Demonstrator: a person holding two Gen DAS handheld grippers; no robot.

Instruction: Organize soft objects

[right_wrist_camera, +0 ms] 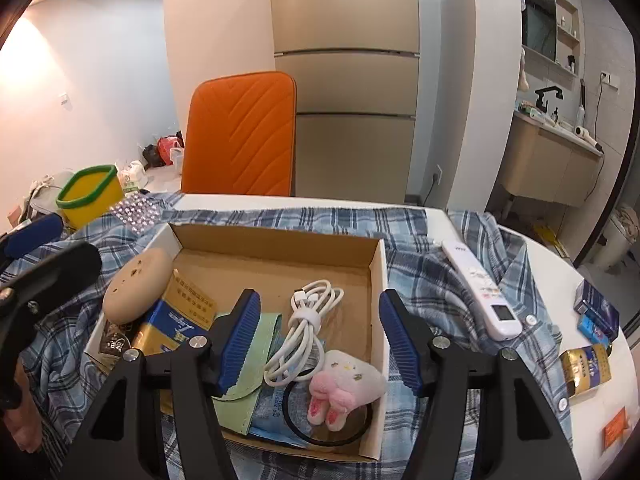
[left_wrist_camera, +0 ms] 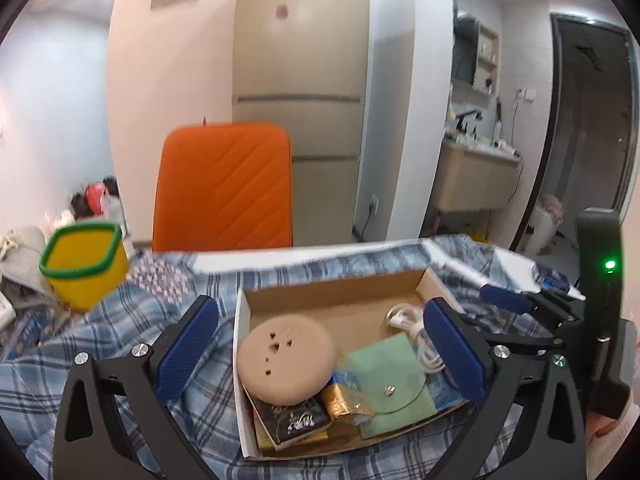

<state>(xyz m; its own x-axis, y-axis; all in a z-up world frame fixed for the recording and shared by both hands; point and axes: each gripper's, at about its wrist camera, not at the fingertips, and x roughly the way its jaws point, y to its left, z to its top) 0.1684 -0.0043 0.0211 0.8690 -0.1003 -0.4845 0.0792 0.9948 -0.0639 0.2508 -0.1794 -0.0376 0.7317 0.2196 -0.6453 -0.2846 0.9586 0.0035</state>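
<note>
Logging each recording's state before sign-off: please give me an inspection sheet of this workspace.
Surface: white table draped with a blue plaid cloth.
Job's things: open cardboard box holds a tan round cushion, a green felt pouch, a pink-and-white plush toy and packets.
Clutter: white remote control, small blue and gold boxes, yellow tub with green rim.
Grippers: left gripper open, wide across the box; right gripper open above the plush, nothing gripped.
Cables: coiled white cable in the box.
Surroundings: orange chair, beige fridge, washbasin counter.
</note>
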